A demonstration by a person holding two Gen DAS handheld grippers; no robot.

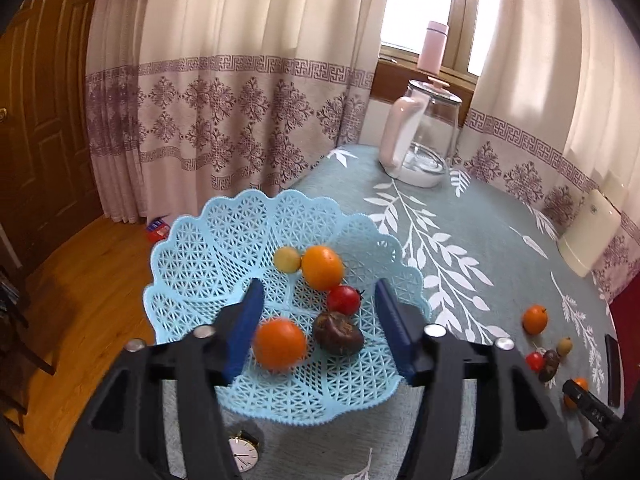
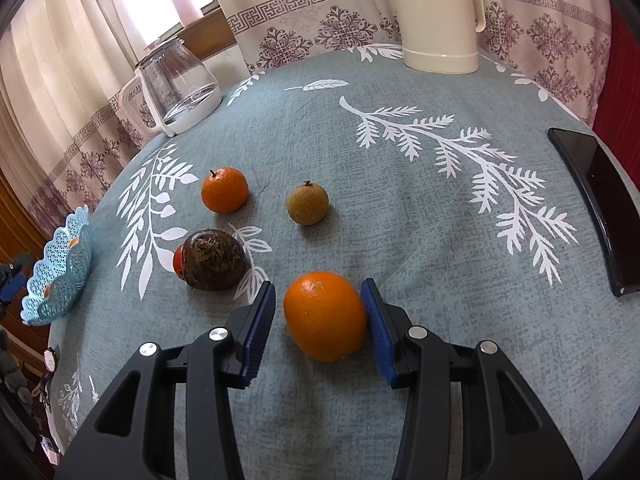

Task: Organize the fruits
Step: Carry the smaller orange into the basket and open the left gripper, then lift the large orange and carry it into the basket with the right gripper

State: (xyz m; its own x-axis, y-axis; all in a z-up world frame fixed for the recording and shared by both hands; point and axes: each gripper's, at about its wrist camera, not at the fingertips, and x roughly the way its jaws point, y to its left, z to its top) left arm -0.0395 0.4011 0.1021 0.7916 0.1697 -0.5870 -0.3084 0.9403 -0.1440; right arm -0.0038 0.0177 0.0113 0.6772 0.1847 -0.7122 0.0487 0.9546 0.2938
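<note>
Leaf-print cloth covers the surface (image 2: pixel 400 208); left tool (image 1: pixel 318 328) hangs released over the basket (image 1: pixel 208 256), right tool (image 2: pixel 320 320) released around an orange (image 2: pixel 324 316).

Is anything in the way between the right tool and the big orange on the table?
No. The orange already sits between the right tool's open fingers, one pad against its side. Nothing visible is between them; the brown fruit sits off to the left.

home room | patterned curtains (image 1: pixel 224 120) | wooden door (image 1: pixel 36 128) | leaf-print tablecloth (image 2: pixel 400 184) | kettle (image 2: pixel 436 16)
</note>
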